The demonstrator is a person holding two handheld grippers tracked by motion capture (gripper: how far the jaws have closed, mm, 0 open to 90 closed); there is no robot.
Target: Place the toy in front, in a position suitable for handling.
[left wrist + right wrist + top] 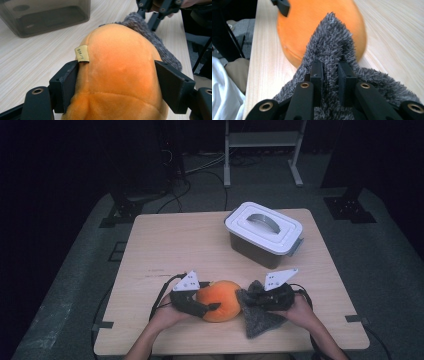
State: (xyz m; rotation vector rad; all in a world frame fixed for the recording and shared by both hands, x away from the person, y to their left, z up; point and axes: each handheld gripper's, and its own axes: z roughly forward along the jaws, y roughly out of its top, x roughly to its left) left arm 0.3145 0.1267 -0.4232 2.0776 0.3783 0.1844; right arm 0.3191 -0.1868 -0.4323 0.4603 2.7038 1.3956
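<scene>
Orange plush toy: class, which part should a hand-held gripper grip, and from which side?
Grip the orange plush toy across its rounded body, coming from the person's left, as the left hand-held gripper does: its jaws straddle the soft bulge. The opposite end is covered by the grey fuzzy cloth, pinched by the right hand-held gripper.

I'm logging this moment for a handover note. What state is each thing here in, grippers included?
Orange plush toy: lying on the table, clamped between the left gripper's jaws.
Grey fuzzy cloth: crumpled against the toy, a fold pinched by the right gripper.
Storage box: lid on, handle flat, standing apart at the far side of the table.
Left gripper: shut on the toy.
Right gripper: shut on the cloth.
</scene>
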